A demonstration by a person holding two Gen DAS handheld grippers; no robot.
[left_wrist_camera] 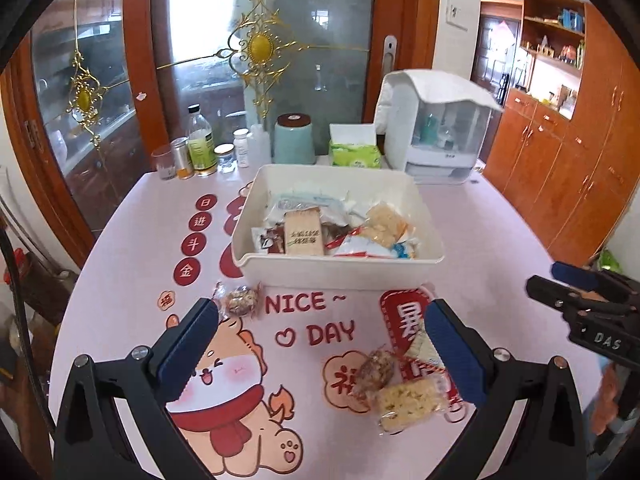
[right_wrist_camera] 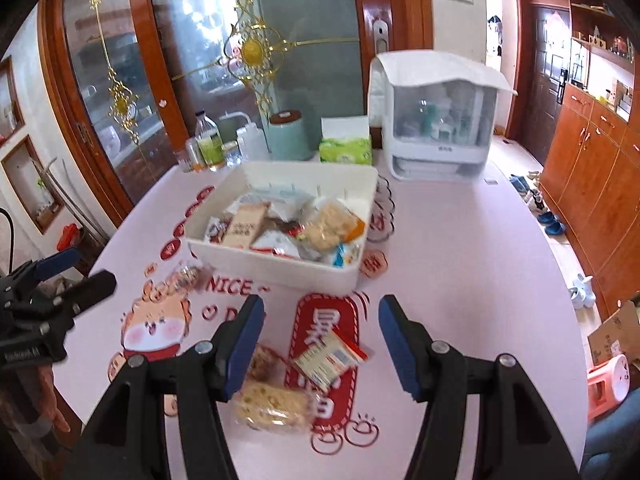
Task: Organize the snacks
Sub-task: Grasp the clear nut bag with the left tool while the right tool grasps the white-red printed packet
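Observation:
A white bin point(left_wrist_camera: 340, 270) point(right_wrist_camera: 276, 266) holding several snack packets stands mid-table. My left gripper point(left_wrist_camera: 322, 344) is open and empty above the tablecloth; a small brown nut snack point(left_wrist_camera: 240, 299) point(right_wrist_camera: 186, 276) lies by its left fingertip. Near its right finger lie a brown wrapped snack point(left_wrist_camera: 376, 368), a yellow rice bar point(left_wrist_camera: 412, 404) and a red-white packet point(left_wrist_camera: 420, 350). My right gripper point(right_wrist_camera: 322, 340) is open and empty, above the red-white packet point(right_wrist_camera: 326, 358), with the yellow rice bar point(right_wrist_camera: 272, 404) and brown snack point(right_wrist_camera: 264, 362) by its left finger.
Bottles and jars point(left_wrist_camera: 200, 148), a teal canister point(left_wrist_camera: 294, 140), a green tissue pack point(left_wrist_camera: 354, 152) and a white cup cabinet point(left_wrist_camera: 440, 136) line the table's far edge. Glass doors stand behind. Wooden cabinets point(right_wrist_camera: 600, 184) stand right; shoes lie on the floor.

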